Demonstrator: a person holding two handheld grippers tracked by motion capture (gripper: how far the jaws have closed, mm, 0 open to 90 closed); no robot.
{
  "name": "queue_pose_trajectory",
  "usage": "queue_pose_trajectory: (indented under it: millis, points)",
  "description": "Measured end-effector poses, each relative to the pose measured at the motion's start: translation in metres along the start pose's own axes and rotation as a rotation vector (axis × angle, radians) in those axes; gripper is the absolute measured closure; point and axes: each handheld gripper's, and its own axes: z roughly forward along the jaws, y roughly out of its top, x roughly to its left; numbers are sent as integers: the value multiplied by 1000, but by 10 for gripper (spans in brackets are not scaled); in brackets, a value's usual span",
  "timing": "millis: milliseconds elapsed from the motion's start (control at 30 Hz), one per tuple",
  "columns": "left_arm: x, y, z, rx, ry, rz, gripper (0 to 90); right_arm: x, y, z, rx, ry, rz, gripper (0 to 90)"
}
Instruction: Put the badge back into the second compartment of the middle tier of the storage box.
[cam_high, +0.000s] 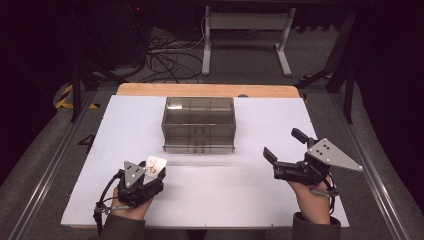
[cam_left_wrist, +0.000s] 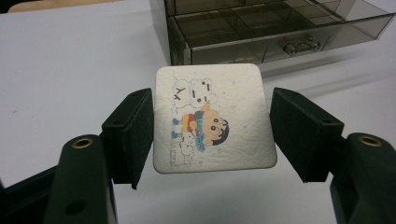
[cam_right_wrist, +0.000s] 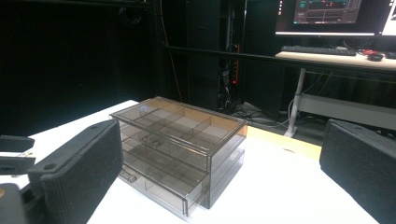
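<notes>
Smoky plastic drawer box (cam_high: 198, 123) sits mid-counter (cam_high: 100, 150), bottom drawer (cam_right_wrist: 161, 184) slid a little way out. Left claw (cam_high: 156, 169) is clamped on a square cartoon card (cam_left_wrist: 214, 117), near the counter's front edge, well short of the box; the pads pinch just its side edges. Right claw (cam_high: 282, 145) hangs spread wide with nothing in it, off to the box's right. The risk, I'd say: so thin a hold lets the card pivot or slip, or catch the drawer's front.
</notes>
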Motion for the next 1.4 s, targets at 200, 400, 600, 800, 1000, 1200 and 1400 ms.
queue_pose_trajectory:
  millis: [200,400,600,800,1000,1200,1400]
  points:
    - [-3,2,2,-5,-1,4,332,-1,0,0,1,-7,0,3]
    - [-7,4,5,-6,-4,8,332,-1,0,0,-3,0,3,3]
    - [-12,9,7,-16,-12,14,332,-1,0,-1,-3,1,13,3]
    - [-16,10,11,-13,-23,16,332,-1,0,-1,-5,4,13,3]
    - [-20,16,13,-24,-29,16,332,-2,0,-2,-6,0,15,3]
    - [-24,21,18,-27,-38,14,332,-3,1,-3,-7,0,16,3]
    - [-29,25,23,-26,-49,17,332,-3,1,-3,-10,-2,19,3]
